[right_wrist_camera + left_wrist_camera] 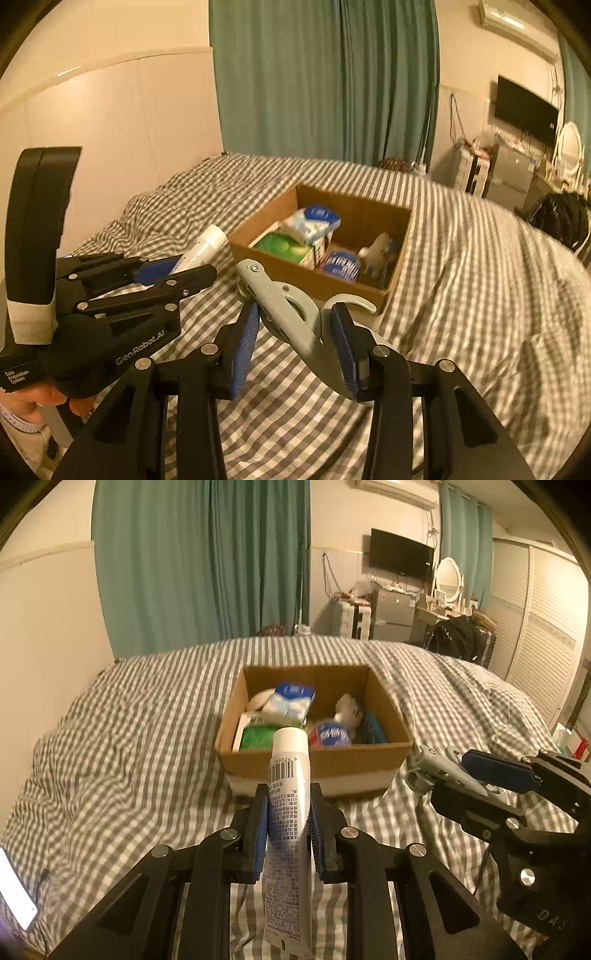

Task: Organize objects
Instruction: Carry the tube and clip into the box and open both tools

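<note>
The left gripper is clamped on a white tube, cap forward, reaching just short of the near wall of the cardboard box; the box sits straight ahead on the checked bedspread, already holding a blue-white carton and a green pack; open bedding lies to its left. The right gripper grips a grey hand tool whose tip nears the box's near corner; clear bedspread spreads to its right.
</note>
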The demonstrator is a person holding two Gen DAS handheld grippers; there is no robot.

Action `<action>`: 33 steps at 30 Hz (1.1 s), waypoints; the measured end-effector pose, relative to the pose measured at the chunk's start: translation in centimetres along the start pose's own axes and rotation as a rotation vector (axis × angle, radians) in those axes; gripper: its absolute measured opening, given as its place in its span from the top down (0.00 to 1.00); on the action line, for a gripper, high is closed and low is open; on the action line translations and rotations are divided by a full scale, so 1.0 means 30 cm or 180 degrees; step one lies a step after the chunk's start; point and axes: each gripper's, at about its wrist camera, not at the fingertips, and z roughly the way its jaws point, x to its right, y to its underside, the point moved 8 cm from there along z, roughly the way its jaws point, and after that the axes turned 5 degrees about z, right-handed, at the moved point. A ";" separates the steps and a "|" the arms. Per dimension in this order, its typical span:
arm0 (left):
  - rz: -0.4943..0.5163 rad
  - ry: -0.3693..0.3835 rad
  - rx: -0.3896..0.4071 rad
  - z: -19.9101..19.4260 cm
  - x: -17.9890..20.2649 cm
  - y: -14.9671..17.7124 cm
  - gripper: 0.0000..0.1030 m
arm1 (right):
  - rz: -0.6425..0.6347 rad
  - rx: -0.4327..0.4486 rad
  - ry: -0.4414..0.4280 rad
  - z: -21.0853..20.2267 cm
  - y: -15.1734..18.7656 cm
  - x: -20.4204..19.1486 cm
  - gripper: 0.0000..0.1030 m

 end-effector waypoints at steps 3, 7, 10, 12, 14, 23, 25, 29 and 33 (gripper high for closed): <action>0.0084 -0.0025 0.0080 -0.001 0.015 -0.050 0.80 | 0.0016 0.0087 -0.0049 -0.035 -0.049 0.015 0.61; 0.0078 -0.0037 0.0185 0.018 0.021 -0.121 0.80 | 0.0079 0.0176 -0.0132 -0.050 -0.117 0.040 0.61; 0.0035 -0.0053 0.0267 0.048 0.019 -0.176 0.80 | 0.0117 0.0238 -0.0179 -0.043 -0.178 0.064 0.61; 0.0022 -0.0025 0.0312 0.072 0.018 -0.212 0.80 | 0.0129 0.0275 -0.0180 -0.034 -0.214 0.078 0.61; 0.0033 -0.0021 0.0350 0.096 0.018 -0.246 0.80 | 0.0171 0.0295 -0.0203 -0.017 -0.251 0.094 0.61; -0.0046 -0.0005 0.0318 0.256 -0.041 -0.328 0.80 | 0.0397 0.0276 -0.0259 0.175 -0.392 0.176 0.61; -0.0109 0.0042 0.0280 0.300 -0.057 -0.333 0.80 | 0.0450 0.0233 -0.0277 0.226 -0.407 0.189 0.61; -0.0205 0.0115 0.0234 0.379 -0.076 -0.329 0.80 | 0.0520 0.0109 -0.0281 0.339 -0.407 0.211 0.61; -0.0229 0.0188 0.0180 0.455 -0.072 -0.325 0.80 | 0.0558 -0.0058 -0.0251 0.447 -0.381 0.246 0.61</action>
